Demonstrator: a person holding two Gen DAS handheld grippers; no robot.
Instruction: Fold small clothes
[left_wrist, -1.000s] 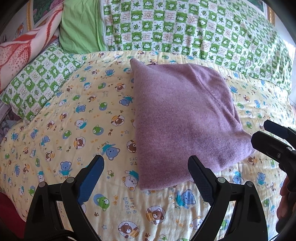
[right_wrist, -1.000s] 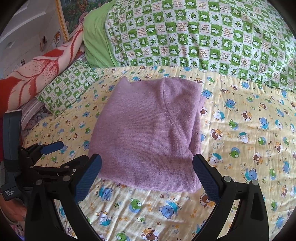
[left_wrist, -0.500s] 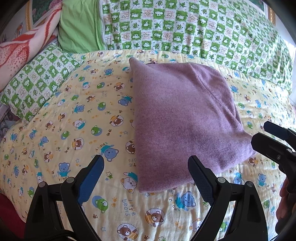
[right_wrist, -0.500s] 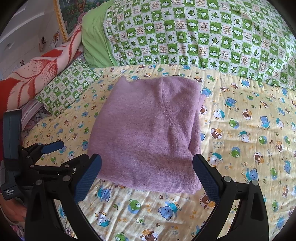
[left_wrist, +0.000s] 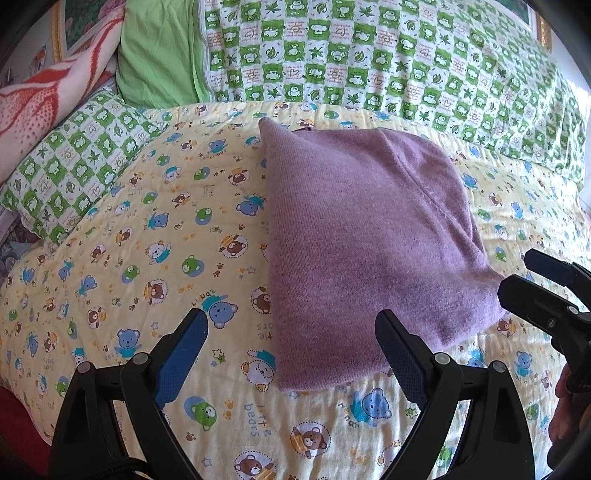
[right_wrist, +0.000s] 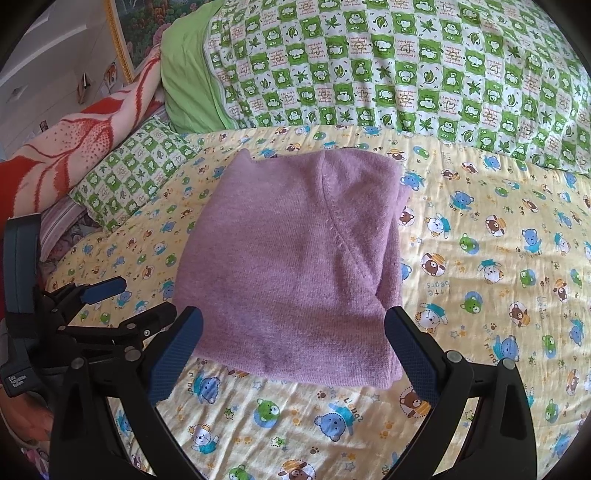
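Note:
A purple knit garment (left_wrist: 369, 236) lies folded into a compact block on the yellow bear-print bedspread (left_wrist: 147, 240); it also shows in the right wrist view (right_wrist: 295, 266). My left gripper (left_wrist: 291, 343) is open and empty, just short of the garment's near left corner. My right gripper (right_wrist: 295, 339) is open and empty, hovering at the garment's near edge. Each gripper shows in the other's view: the right one (left_wrist: 543, 291) at the garment's right corner, the left one (right_wrist: 110, 299) to the garment's left.
A green checked quilt (right_wrist: 406, 74) is piled along the back. A green checked pillow (left_wrist: 74, 162) and a red and cream blanket (right_wrist: 74, 147) lie at the left. The bedspread (right_wrist: 498, 258) extends to the right of the garment.
Both grippers have drawn back slightly toward me and stayed open. The garment has not moved.

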